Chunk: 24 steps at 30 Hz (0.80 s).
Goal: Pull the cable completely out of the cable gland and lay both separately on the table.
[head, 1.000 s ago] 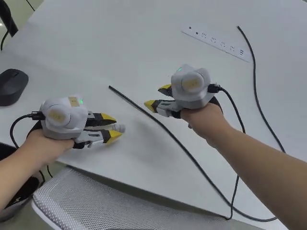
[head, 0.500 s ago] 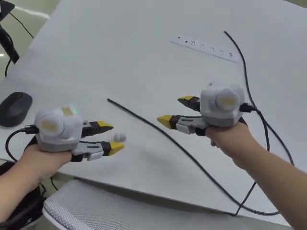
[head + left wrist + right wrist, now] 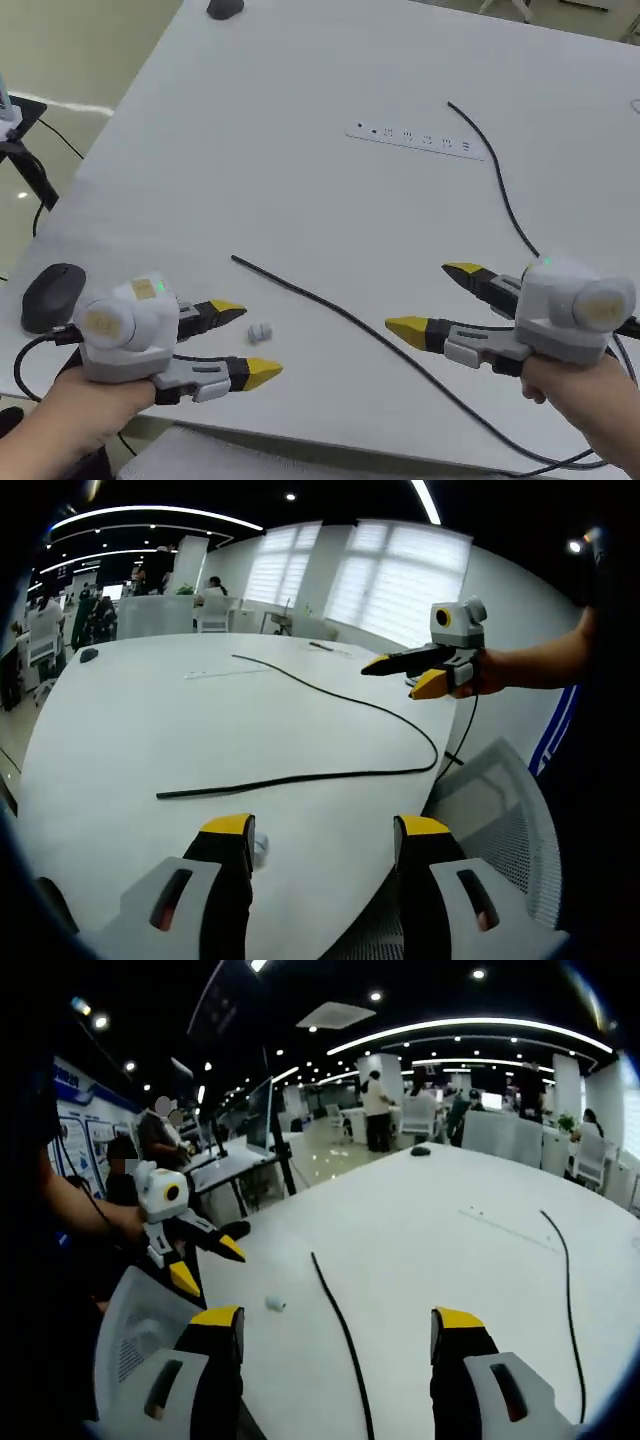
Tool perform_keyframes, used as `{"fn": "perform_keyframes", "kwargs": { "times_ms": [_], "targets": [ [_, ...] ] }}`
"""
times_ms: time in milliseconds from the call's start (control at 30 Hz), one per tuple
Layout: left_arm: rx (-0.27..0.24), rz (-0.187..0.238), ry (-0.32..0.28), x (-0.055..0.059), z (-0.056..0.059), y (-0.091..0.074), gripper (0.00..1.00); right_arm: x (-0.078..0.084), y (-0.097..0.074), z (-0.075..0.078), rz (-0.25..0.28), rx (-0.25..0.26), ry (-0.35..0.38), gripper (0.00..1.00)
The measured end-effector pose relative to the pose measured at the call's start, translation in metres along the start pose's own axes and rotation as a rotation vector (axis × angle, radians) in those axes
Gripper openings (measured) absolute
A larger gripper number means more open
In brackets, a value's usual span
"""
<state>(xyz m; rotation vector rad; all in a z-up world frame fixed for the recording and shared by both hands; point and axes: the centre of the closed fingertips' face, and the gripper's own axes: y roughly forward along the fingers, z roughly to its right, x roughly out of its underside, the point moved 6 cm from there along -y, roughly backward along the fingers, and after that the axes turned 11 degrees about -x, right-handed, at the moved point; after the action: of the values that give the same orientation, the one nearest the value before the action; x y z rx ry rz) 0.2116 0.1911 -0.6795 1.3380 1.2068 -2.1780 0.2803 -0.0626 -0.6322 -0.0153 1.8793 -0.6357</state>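
White table (image 3: 300,130) beneath both grippers, mesh chair back (image 3: 230,455) just below its near edge. Nearest, at that edge: left gripper (image 3: 252,342), jaws spread wide and pinching nothing, with a dark mouse (image 3: 50,295) off to its left. Just ahead of those yellow tips, small white cable gland (image 3: 261,330) resting on the bare surface and touching neither jaw; same reading from the left gripper view, gland (image 3: 258,848) close beside one tip. Across from it, right gripper (image 3: 428,297), likewise gaping and empty, held beside the cable. Black cable (image 3: 330,303) flat on the table, running from a free end a little beyond the gland diagonally toward the near right edge; free end near the gland yet clearly apart from it, nothing threaded through. Farther back, second black cord (image 3: 500,190) curving up toward a white power strip (image 3: 415,138); beyond that, another mouse (image 3: 225,8) at the far edge. Judged from this layout: pulling step apparently finished, laying-down step as good as finished too, with gland and cable separate on the table and neither in any grip. Next move likely calls for little, only drawing both grippers back without brushing the light gland or dragging the cable's end against it.
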Motion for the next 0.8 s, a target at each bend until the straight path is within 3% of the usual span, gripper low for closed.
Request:
{"fn": "perform_keyframes", "kwargs": {
  "times_ms": [200, 333, 433, 533, 667, 800],
  "targets": [
    [0.007, -0.02, 0.014, -0.003, 0.004, -0.012, 0.63, 0.022, -0.029, -0.007, 0.038, 0.03, 0.057, 0.85],
    [-0.012, 0.0, 0.016, -0.007, 0.004, -0.016, 0.7, 0.036, -0.041, -0.009, 0.038, 0.052, 0.096, 0.89],
    [-0.016, -0.001, 0.019, -0.007, 0.005, -0.016, 0.75, 0.042, -0.051, -0.012, 0.084, 0.066, 0.15, 0.94],
    [-0.008, 0.003, 0.012, -0.007, 0.009, -0.018, 0.78, 0.049, -0.059, -0.016, 0.094, 0.076, 0.193, 0.97],
    [-0.013, 0.019, -0.003, -0.004, 0.013, -0.02, 0.81, 0.057, -0.065, -0.025, 0.08, 0.069, 0.19, 0.99],
    [-0.005, -0.009, -0.013, 0.003, 0.015, -0.02, 0.85, 0.063, -0.066, -0.034, 0.065, 0.043, 0.208, 0.99]
  ]
}}
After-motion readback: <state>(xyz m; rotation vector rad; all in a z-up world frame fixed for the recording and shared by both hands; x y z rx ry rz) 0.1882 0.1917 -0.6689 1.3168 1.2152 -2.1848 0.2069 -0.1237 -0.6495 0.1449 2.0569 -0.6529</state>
